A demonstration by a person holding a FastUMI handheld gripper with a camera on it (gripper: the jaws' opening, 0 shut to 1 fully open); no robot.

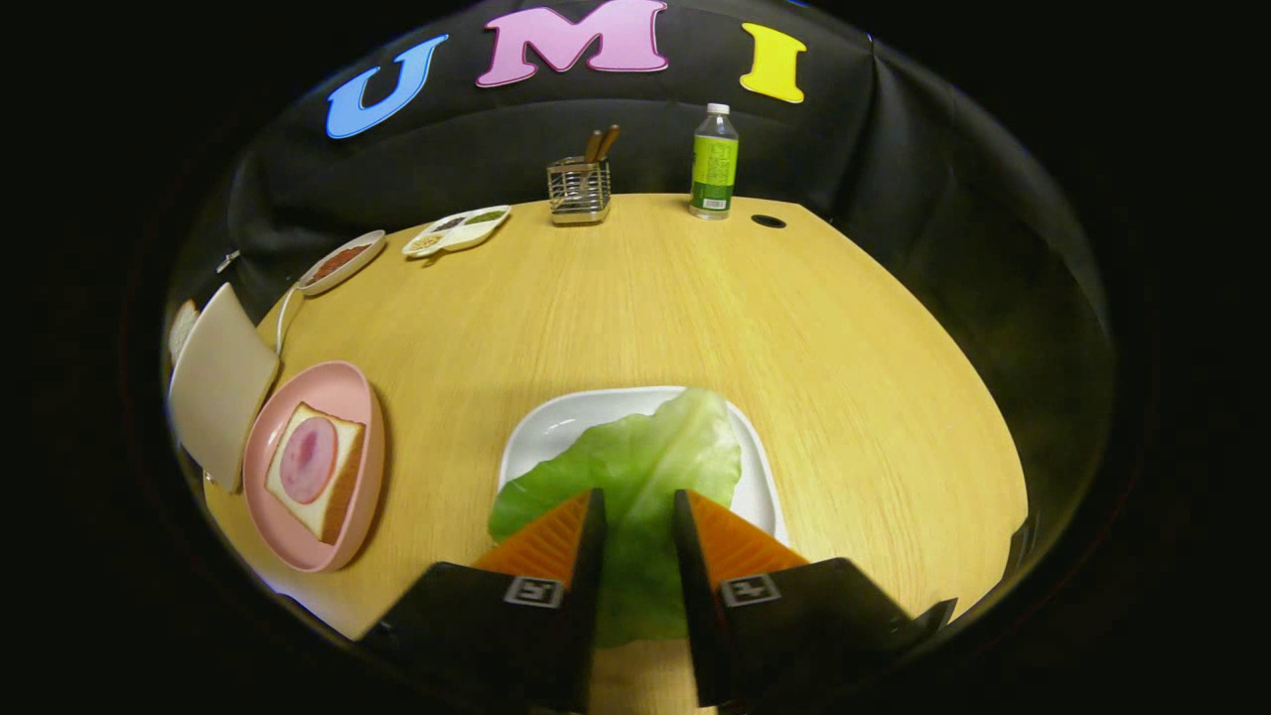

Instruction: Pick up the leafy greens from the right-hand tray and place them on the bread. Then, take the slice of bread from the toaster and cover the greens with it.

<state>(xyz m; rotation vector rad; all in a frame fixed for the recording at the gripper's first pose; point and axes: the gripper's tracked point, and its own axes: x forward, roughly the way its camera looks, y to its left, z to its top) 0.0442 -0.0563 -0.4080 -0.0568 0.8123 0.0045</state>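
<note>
gripper [638,516]: fingers stand parted by a narrow gap, one on each side of the leaf's middle. judged as the closing approach of a pinch; whether either finger touches the leaf cannot be told, so no hold is claimed.
leafy greens [635,467]: one broad pale-green leaf, lying flat, running between the fingers and a little beyond them. its near end hangs over the tray's near edge onto the desk, which gives the fingers a free edge to work on.
right-hand tray [556,427]: white, shallow, square with rounded corners, under the leaf. its low wall leaves the leaf open to a straddling approach from above.
desk [794,328]: light wood grain, carrying everything named here.
pink plate [273,536]: left of the tray and apart from it, near the desk's left edge.
bread [333,492]: one slice flat on the pink plate with a round pink slice of meat [303,472] on top. it lies face up to take the greens; judged as the drop point.
toaster [220,382]: pale body just left of the plate, touching or nearly so; a slice top [182,328] shows at its far side, judged the covering slice, set close for a short carry.
far items: two small dishes [397,248], a wire holder [579,189] and a green-labelled bottle [714,164] stand along the far edge, well apart from the working area.
</note>
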